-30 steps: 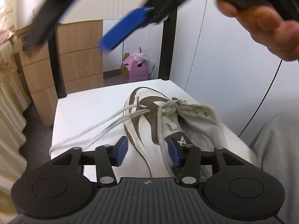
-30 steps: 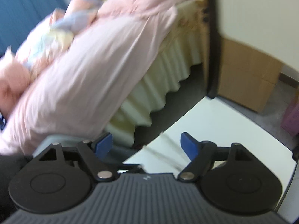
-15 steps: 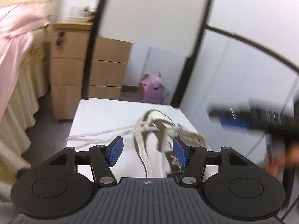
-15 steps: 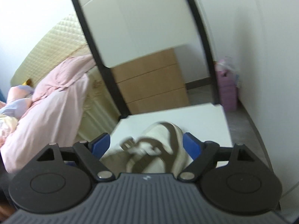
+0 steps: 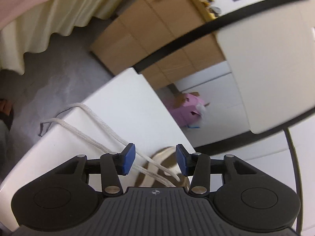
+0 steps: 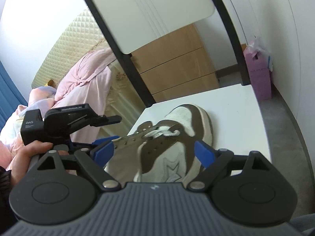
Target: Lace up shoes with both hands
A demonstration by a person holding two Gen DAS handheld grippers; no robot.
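A white and brown sneaker (image 6: 183,129) lies on the white chair seat (image 6: 236,114), toe pointing away, with its laces bunched at the lowest eyelets. My right gripper (image 6: 153,152) hovers over the shoe's collar. Its jaws are opening and span the tongue and side without touching them. In the left wrist view two white laces (image 5: 94,135) run across the seat (image 5: 128,102) and hang over its left edge. My left gripper (image 5: 155,161) straddles them just above the shoe's toe (image 5: 169,157). Its jaws are closing, and the pads stand clear of the laces.
The chair's backrest (image 6: 149,9) and black frame rise behind the seat. Wooden drawers (image 6: 177,64) stand beyond it, beside a pink box (image 6: 259,74) on the floor. A bed with pink bedding (image 6: 84,78) is at the left. A hand (image 6: 29,153) holds the left gripper's handle.
The left wrist has rolled hard and slid over the laces at the shoe's toe. The right gripper swung from the bed, came down over the shoe's collar, and its jaws widened.
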